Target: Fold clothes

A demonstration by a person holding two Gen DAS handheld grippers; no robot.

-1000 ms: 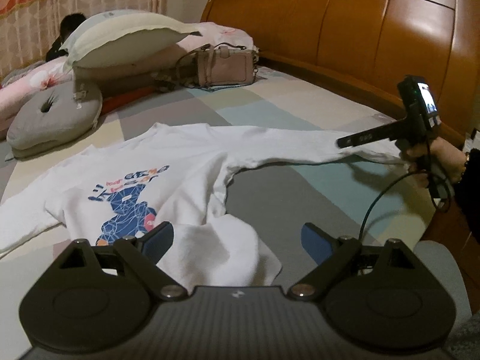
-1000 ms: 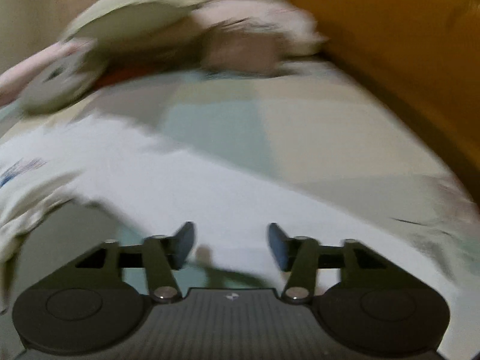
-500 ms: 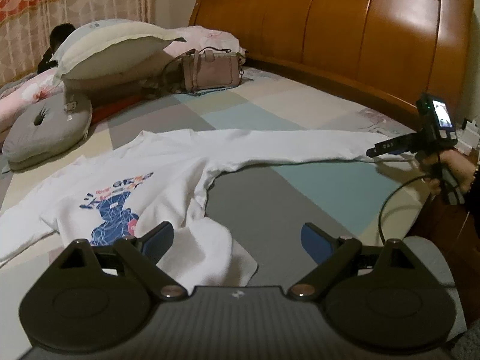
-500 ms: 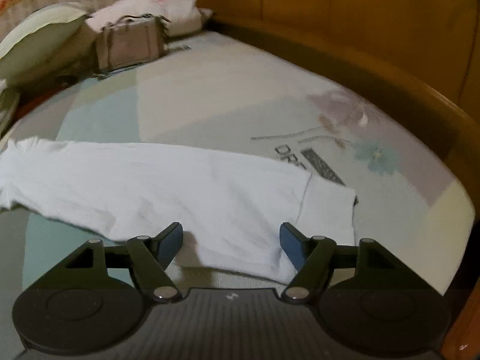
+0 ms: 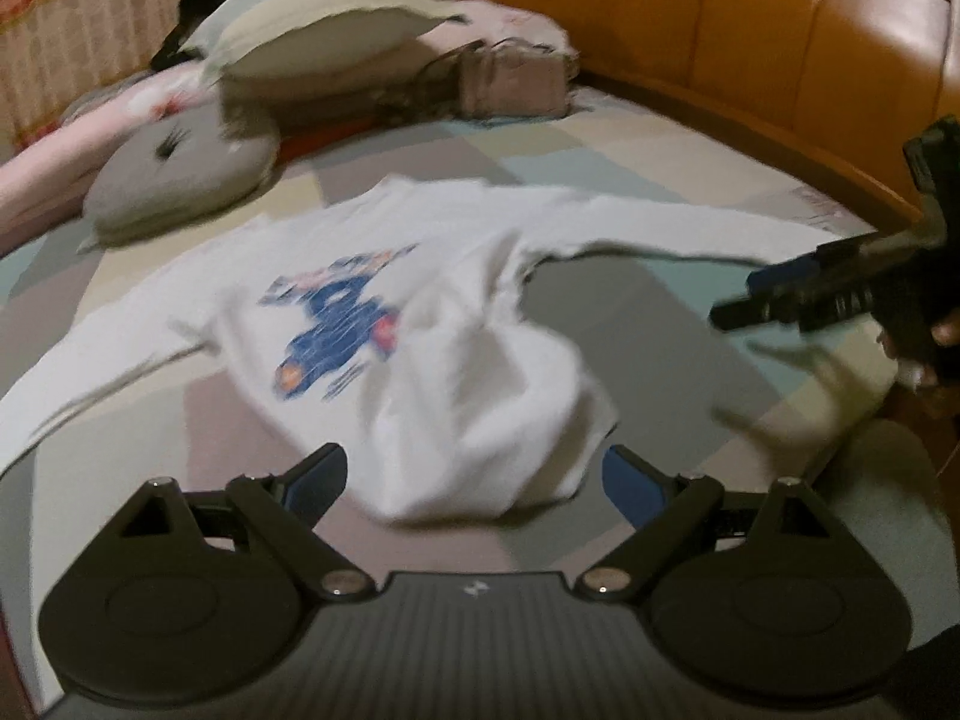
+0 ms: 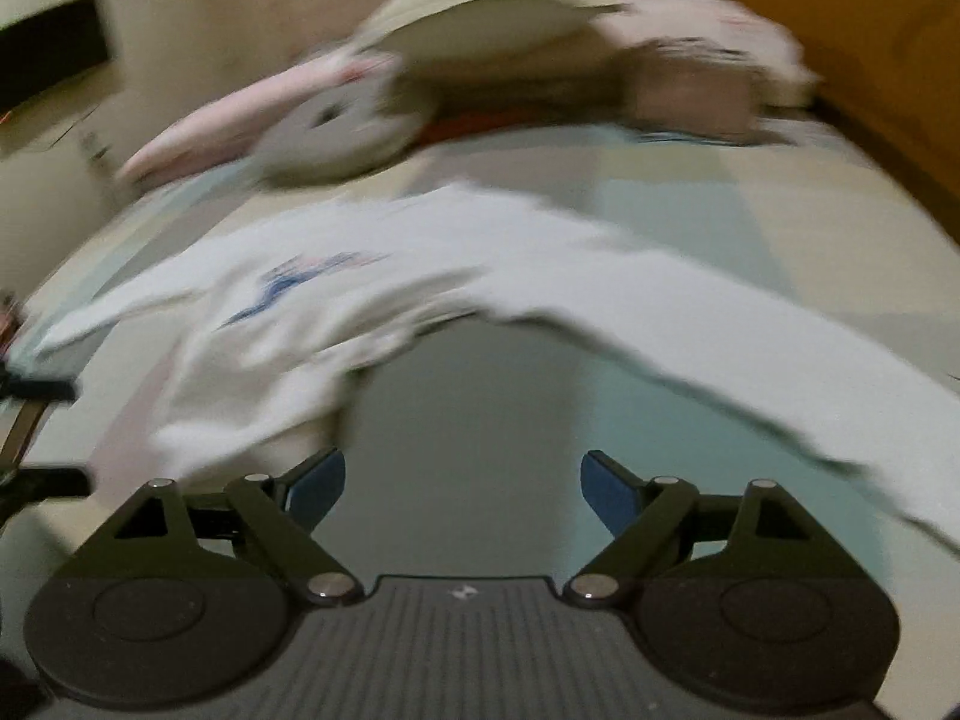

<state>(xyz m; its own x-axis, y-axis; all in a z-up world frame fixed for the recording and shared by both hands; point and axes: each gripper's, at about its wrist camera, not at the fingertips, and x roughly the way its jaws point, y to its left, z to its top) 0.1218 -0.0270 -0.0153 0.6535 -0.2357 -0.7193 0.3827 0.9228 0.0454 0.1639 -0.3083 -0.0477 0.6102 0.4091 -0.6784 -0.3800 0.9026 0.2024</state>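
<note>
With both grippers spread and empty, best to bring left gripper onto bunched hem of white sweatshirt, right gripper beside it, before flattening.

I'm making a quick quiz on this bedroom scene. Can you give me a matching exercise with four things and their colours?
Things:
1. sweatshirt
2. handbag
3. headboard
4. round cushion

Colours:
A. orange-brown wood
B. grey
C. white with a blue print
D. dusty pink

Pairs: 1-C, 2-D, 3-A, 4-B
</note>
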